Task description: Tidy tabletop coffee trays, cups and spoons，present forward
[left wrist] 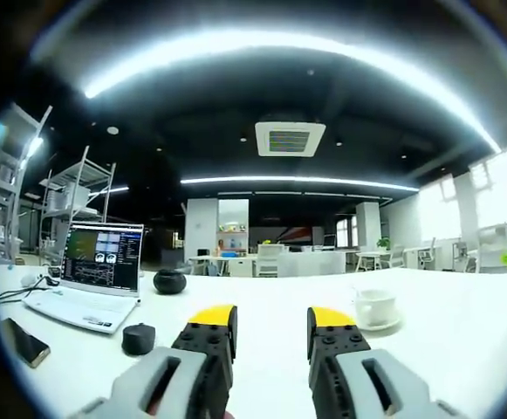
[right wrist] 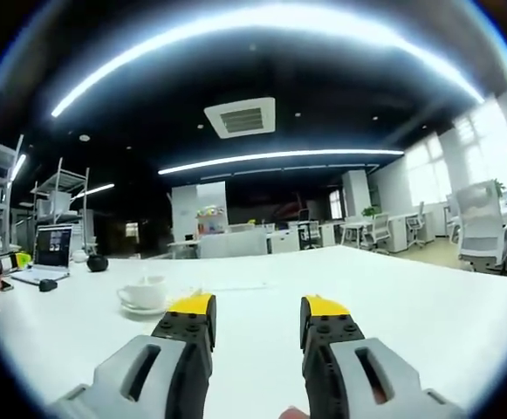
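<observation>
Cup (left wrist: 375, 305) just beyond left claw (left wrist: 271, 319)

On the white tabletop (left wrist: 462, 336) stands one white ceramic cup (left wrist: 375, 306) on one white saucer (left wrist: 380, 324), toward the right. To the left there is one open white laptop (left wrist: 92, 284), one dark phone lying flat (left wrist: 24, 341) near it, one low black round puck-like object (left wrist: 138, 338) and one black rounded pot-shaped object (left wrist: 169, 281) farther back.
</observation>
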Tool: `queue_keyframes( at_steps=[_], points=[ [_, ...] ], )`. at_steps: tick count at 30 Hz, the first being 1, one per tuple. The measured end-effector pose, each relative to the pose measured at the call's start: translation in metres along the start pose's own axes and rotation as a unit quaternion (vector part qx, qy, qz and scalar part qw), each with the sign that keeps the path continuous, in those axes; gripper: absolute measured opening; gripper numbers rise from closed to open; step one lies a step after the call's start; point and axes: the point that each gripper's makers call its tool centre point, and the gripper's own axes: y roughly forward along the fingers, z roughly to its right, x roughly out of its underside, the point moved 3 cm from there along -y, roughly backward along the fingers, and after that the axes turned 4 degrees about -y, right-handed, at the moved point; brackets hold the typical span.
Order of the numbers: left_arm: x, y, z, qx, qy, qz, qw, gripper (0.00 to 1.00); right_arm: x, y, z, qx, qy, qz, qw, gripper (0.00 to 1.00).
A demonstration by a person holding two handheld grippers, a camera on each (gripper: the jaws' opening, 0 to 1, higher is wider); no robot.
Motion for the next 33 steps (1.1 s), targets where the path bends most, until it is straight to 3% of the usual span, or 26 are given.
queue_keyframes(
  at_steps=[9, 22, 33],
  points=[
    [0.006, 0.004, -0.002, -0.002, -0.007, -0.006, 1.0000, 0.33, 0.000, 0.007, 0.001, 0.002, -0.005, -0.007, 1.0000, 0.39],
    [0.008, 0.006, -0.007, 0.000, -0.008, -0.010, 0.9999, 0.33, 0.001, 0.019, -0.015, -0.014, -0.011, -0.011, 0.9998, 0.39],
    [0.007, 0.010, -0.012, -0.005, -0.012, -0.010, 0.9999, 0.33, 0.001, 0.017, -0.009, -0.005, -0.014, -0.011, 0.9998, 0.39]
  ],
)
